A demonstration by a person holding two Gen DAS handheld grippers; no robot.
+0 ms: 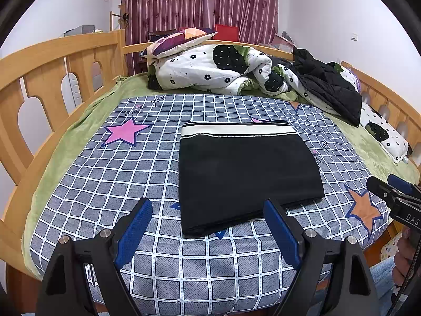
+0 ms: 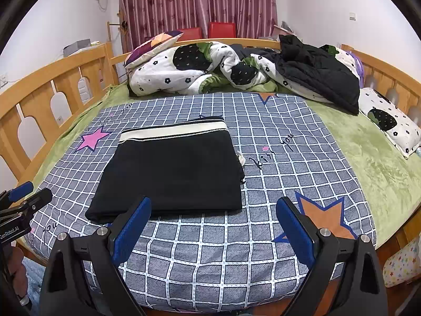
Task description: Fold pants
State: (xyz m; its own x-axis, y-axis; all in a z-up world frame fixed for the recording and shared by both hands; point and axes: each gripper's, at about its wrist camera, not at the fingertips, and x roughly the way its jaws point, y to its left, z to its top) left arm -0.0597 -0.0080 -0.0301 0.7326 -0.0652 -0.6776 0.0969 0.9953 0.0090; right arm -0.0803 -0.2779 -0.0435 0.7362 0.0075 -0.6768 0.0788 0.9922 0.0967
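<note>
- Pants (image 1: 247, 173): black, white-striped waistband at the far end; lying as a compact folded rectangle on the checked bedspread (image 1: 147, 173), centre of the left wrist view, centre-left of the right wrist view. I judge the fold essentially complete.
- Left gripper (image 1: 208, 231): my blue pads stand apart, nothing between them, just short of the near edge of the pants.
- Right gripper (image 2: 213, 231): pads likewise apart and empty, near the pants' near right corner.
- Risk: a white drawstring (image 2: 240, 158) pokes out at the pants' right edge; a finger catching it would likely drag the layers askew.
- Risk: the near-left corner shows stacked layers; a nudge from my left gripper could fan them open.
- Risk: the soft bedspread may wrinkle under pressure and shift the stack.
- Writing: "I kiss you" (partly legible) on the bedspread; "GenRobot.AI" on the left gripper body, left edge of the right wrist view; "DAS" on the right gripper body, right edge of the left wrist view.
</note>
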